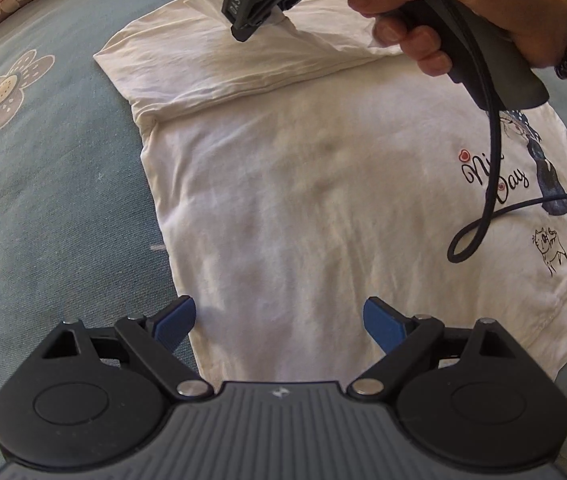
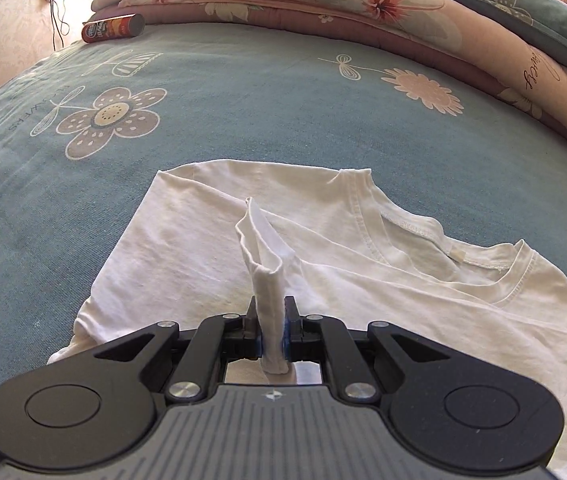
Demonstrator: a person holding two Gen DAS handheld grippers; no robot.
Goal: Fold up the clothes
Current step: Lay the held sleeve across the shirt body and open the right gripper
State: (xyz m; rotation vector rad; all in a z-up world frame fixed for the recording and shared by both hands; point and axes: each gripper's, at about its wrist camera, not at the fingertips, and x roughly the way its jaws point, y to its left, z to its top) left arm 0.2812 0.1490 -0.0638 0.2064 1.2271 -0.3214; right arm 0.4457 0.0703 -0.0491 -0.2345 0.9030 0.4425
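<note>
Shirt (white, print at one side) lies flat on bed, one sleeve folded inward over the chest. Right hand-held gripper: jaws closed tight on the sleeve hem, cloth standing up between them. Left hand-held gripper: jaws wide apart, empty, above the shirt's lower edge. Can lies on its side by the folded quilt; contents not visible.

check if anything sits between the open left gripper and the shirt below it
Nothing visible does. The left gripper hangs open over bare fabric of the white t-shirt. The black cable loops off to the right, outside the fingers.
</note>
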